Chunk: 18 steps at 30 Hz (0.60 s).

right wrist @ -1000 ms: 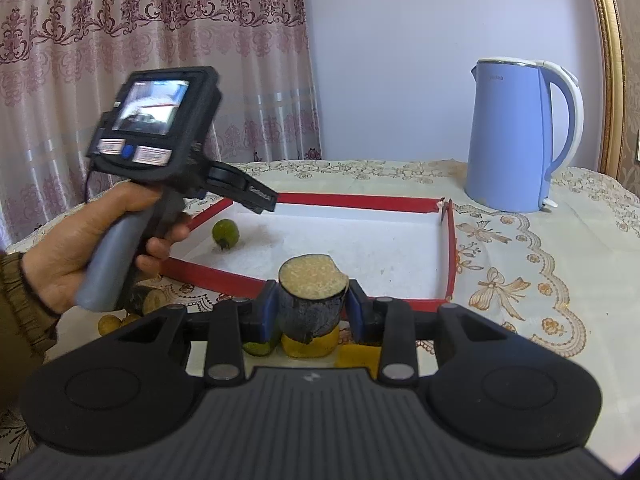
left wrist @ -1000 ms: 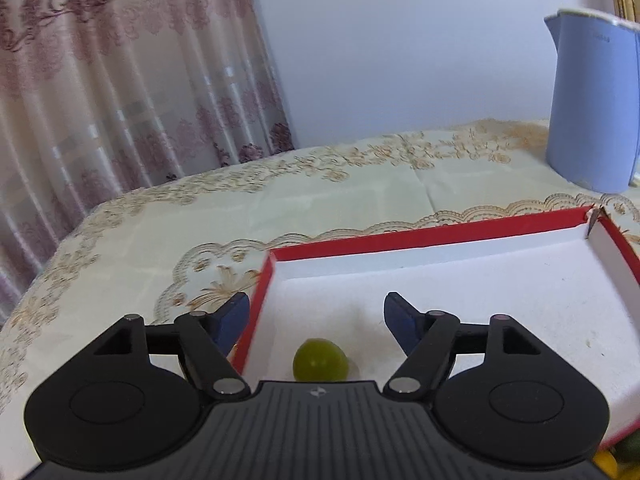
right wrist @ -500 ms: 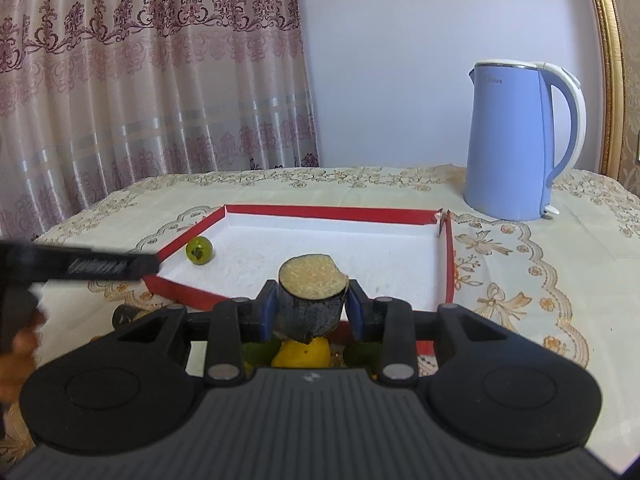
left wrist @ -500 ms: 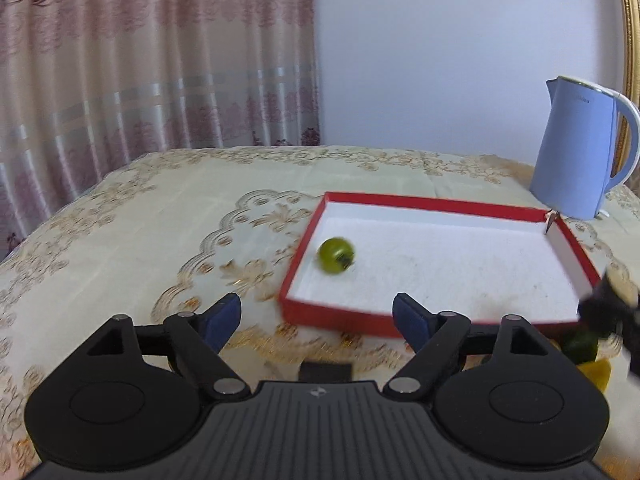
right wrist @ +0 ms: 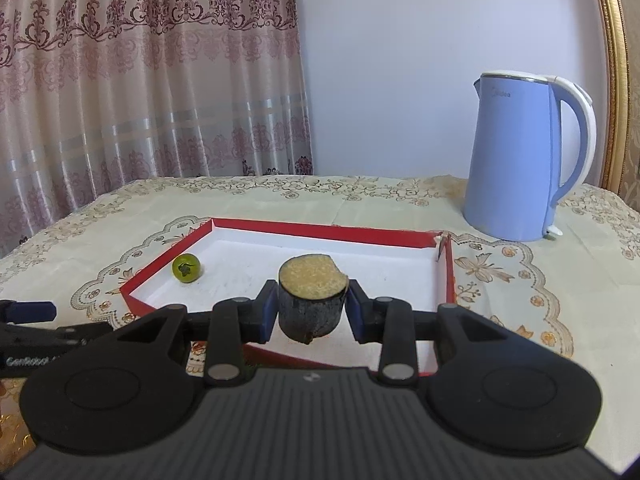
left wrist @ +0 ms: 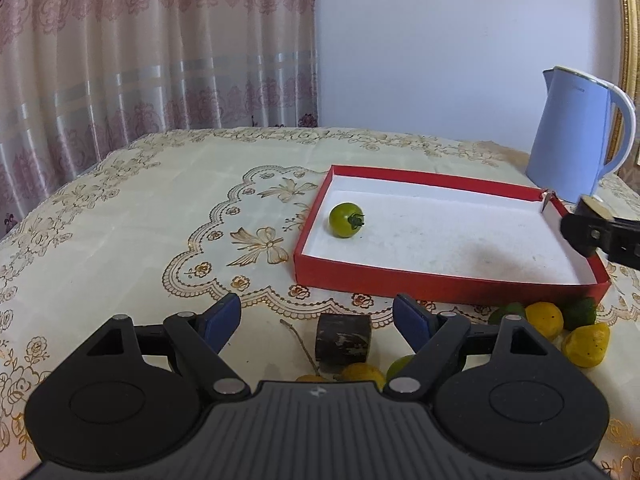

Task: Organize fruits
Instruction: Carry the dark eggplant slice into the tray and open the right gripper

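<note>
Right wrist view: the right gripper is clamped on a dark cut chunk, cut face up, held over the near edge of the red tray, so the tray floor lies straight ahead and below. 1 green tomato sits in the tray's left corner. The left gripper, jaws apart and empty, having just widened, has pulled back from the tray toward the loose fruit at its near wall.

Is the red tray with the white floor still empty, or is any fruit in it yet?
Not empty: one small green tomato lies in the red tray, near its left wall. The rest of the floor looks bare.
</note>
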### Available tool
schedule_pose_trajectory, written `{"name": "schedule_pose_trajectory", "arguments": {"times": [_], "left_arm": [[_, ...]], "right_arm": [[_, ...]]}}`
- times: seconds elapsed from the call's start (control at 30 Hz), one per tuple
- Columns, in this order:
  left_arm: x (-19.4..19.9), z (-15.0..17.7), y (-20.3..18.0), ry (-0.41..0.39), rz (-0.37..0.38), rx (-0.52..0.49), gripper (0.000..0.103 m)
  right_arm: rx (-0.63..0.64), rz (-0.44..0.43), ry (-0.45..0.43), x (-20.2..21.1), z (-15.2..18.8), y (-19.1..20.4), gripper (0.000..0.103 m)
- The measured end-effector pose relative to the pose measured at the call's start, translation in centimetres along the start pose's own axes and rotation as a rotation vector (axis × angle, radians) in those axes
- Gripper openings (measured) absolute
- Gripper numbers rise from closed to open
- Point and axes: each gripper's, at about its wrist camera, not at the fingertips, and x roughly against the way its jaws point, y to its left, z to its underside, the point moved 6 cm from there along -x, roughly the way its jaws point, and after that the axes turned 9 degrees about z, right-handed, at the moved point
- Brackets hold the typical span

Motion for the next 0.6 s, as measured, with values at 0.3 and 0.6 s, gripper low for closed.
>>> {"name": "schedule_pose_trajectory", "arguments": {"times": [0.3,0.6], "left_arm": [[0.1,0.0,-0.1,-0.006,-0.001,-0.032,0.083],[-0.1,0.0,0.2,0.003,-0.024,-0.040,0.083]], "right_arm": [[0.002,0.039,0.014,-2.7,-1.0,-0.3,0.034],[-0.056,0.093,0.079,-7.5,-1.6,-2.3,0.034]]}}
